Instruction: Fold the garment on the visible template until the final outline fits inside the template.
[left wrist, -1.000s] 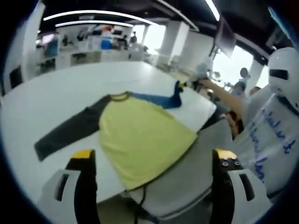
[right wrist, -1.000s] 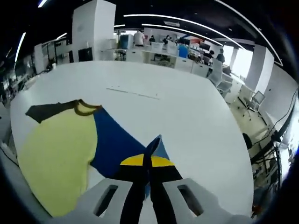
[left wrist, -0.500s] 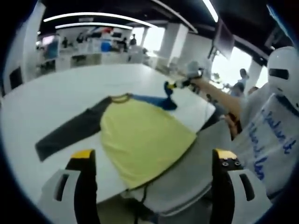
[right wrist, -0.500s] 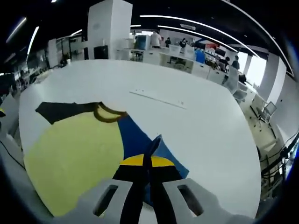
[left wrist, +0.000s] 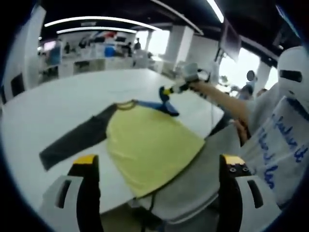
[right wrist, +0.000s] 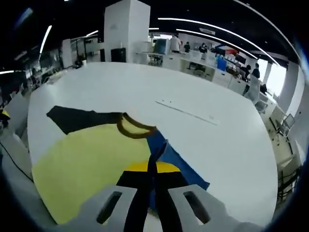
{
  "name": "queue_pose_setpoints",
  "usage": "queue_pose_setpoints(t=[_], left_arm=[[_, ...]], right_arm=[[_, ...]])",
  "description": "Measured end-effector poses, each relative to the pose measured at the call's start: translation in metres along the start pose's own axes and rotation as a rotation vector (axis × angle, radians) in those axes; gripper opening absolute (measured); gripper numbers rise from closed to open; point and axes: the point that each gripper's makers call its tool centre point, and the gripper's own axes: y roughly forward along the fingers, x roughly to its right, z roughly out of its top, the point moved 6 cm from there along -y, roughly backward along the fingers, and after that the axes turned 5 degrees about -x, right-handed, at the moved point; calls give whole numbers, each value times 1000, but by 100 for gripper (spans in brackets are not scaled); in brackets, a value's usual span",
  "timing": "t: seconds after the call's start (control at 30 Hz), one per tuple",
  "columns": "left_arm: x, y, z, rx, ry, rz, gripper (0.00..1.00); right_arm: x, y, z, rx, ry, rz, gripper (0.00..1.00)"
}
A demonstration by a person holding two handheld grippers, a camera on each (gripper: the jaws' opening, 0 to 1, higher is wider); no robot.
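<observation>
Garment (left wrist: 145, 145) flat on white table (left wrist: 58, 101); right jaws clamp blue sleeve (right wrist: 169, 157); left jaws apart.

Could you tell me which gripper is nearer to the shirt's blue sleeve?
Right. The right gripper is shut on the blue sleeve, lifting it; the left gripper hangs open off the table's near edge.

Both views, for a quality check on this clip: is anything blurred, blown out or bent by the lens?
Left gripper view: soft all over, windows behind the person overexposed, table edge bowed by the fisheye, shirt colours still clear. Right gripper view: sharper, ceiling light strips curve into arcs, the blue sleeve and right gripper readable, no hard shadows on the table.
</observation>
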Motion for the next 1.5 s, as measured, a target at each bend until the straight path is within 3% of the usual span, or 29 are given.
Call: queue_pose_setpoints(t=[1.17, 1.5], left_arm=[[-10, -10, -11, -22, -18, 26, 99], [-13, -13, -11, -38, -21, 32, 99]], right_arm=[[-97, 40, 46, 26, -128, 158, 2], [-138, 61, 35, 10, -128, 227, 2]])
